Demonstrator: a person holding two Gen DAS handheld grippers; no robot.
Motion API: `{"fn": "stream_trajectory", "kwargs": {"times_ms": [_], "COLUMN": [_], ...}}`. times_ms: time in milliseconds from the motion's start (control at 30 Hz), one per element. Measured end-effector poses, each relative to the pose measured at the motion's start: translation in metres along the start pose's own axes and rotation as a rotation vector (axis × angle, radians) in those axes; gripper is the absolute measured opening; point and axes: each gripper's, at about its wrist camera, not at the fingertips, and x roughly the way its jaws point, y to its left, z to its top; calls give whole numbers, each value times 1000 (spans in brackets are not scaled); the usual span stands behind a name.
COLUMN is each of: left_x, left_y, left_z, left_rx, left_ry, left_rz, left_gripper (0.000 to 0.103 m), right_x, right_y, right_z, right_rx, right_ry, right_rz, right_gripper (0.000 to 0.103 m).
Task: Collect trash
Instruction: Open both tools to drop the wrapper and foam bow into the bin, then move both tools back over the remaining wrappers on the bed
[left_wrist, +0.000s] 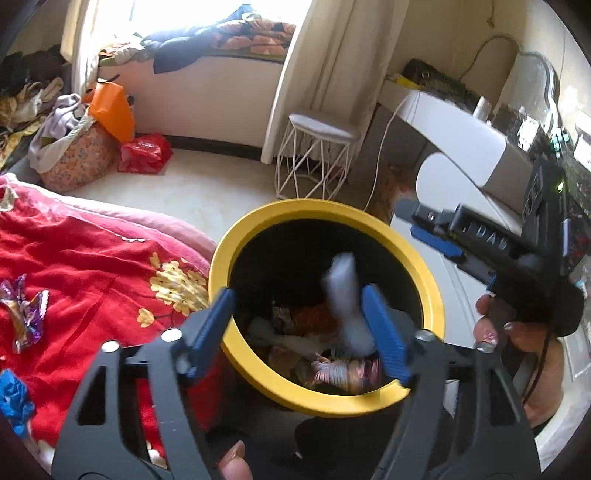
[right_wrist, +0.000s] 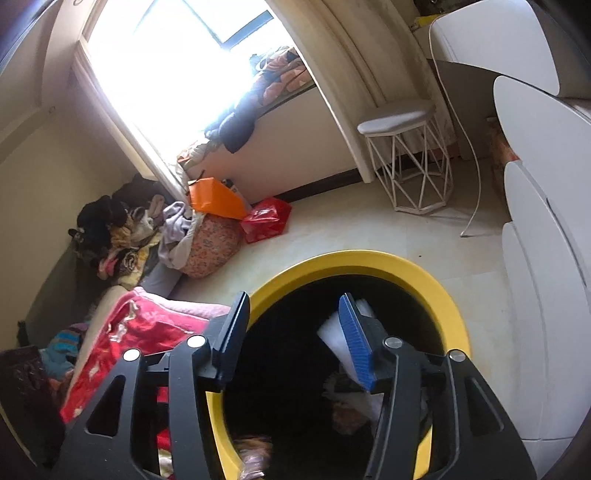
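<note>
White wrapper (left_wrist: 345, 295): blurred, inside the mouth of the bin (left_wrist: 424, 266), beside the left gripper's (left_wrist: 303, 332) right finger; contact with the pad cannot be told. Same wrapper in right wrist view (right_wrist: 334, 334), next to the blue pad of the right gripper (right_wrist: 295, 341). Bin: yellow rim, black interior, standing on the floor against the bed; assorted wrappers (left_wrist: 332, 369) lie at the bottom.

Left gripper: jaws wide apart, straddling the near rim, nothing clamped. Right gripper: jaws wide, over the bin opening, nothing clamped; its body and the holding hand (left_wrist: 513, 332) show at right in the left view.

On the red blanket (left_wrist: 92, 266), left of the bin: a purple foil wrapper (left_wrist: 26, 310) and a blue crumpled piece (left_wrist: 14, 400). Beyond the bin: white wire stool (left_wrist: 317, 158), red bag (left_wrist: 146, 153).
</note>
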Motion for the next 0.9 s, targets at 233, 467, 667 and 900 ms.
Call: {"fn": "stream_trajectory", "kwargs": {"times_ms": [233,467,667,900], "left_x": [-21,-46,-72,-99], "left_y": [10,24,41,59], "left_z": [-3,-2,-4,-4], "left_rx": [-35,-41,-53,-75], "left_ry": [-52,-107,-164,-217], "left_rz": [49,100,155,208], "left_gripper": [92,92,92,92], "right_x": [-5,-11,-16,-19], "right_y": [15,36,55,81], "right_z": [-3,-6,-10,-17], "right_rx": [-86,-164,-212,-257], "right_ry": [-34,-52,-62,-56], "right_rz": [-72,-66,-43,-10], "right_gripper": [64,70,71,72]}}
